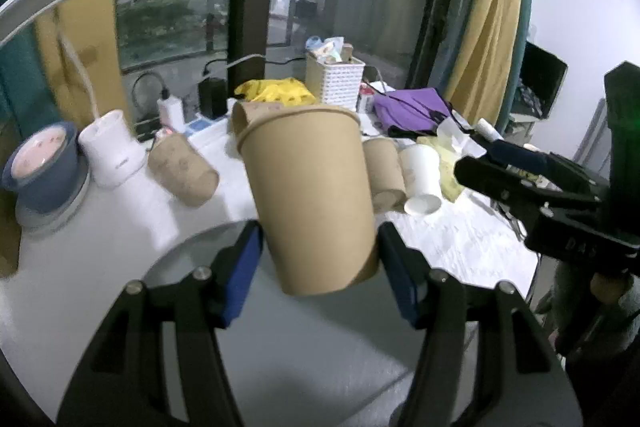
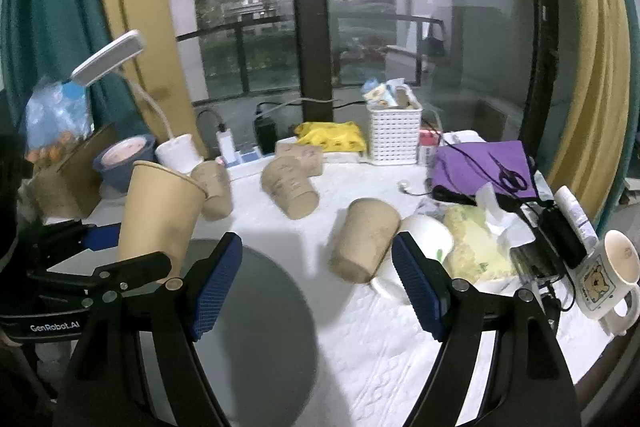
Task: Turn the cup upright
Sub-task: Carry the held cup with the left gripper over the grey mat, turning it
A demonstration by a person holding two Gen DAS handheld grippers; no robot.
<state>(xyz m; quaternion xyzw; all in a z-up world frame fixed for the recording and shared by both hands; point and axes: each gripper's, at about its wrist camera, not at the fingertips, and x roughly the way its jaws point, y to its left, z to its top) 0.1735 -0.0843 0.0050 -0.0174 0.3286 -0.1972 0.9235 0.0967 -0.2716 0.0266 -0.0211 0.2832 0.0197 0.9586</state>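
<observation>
My left gripper [image 1: 320, 251] is shut on a brown paper cup [image 1: 308, 195] near its base and holds it mouth up, slightly tilted, above a round grey tray [image 1: 280, 347]. The same cup [image 2: 160, 215] shows at the left of the right wrist view, in the left gripper [image 2: 120, 247]. My right gripper [image 2: 316, 267] is open and empty above the table, with another brown cup [image 2: 366, 239] lying on its side just beyond it. The right gripper also shows in the left wrist view [image 1: 532, 187].
More brown cups lie on the white table [image 2: 380, 347]: two at the back [image 2: 290, 187] [image 2: 214, 189]. A white cup [image 2: 424, 243] lies by the near brown one. A white basket [image 2: 394, 133], purple cloth [image 2: 480, 167], bear mug [image 2: 612, 275] and lamp [image 2: 176, 151] stand around.
</observation>
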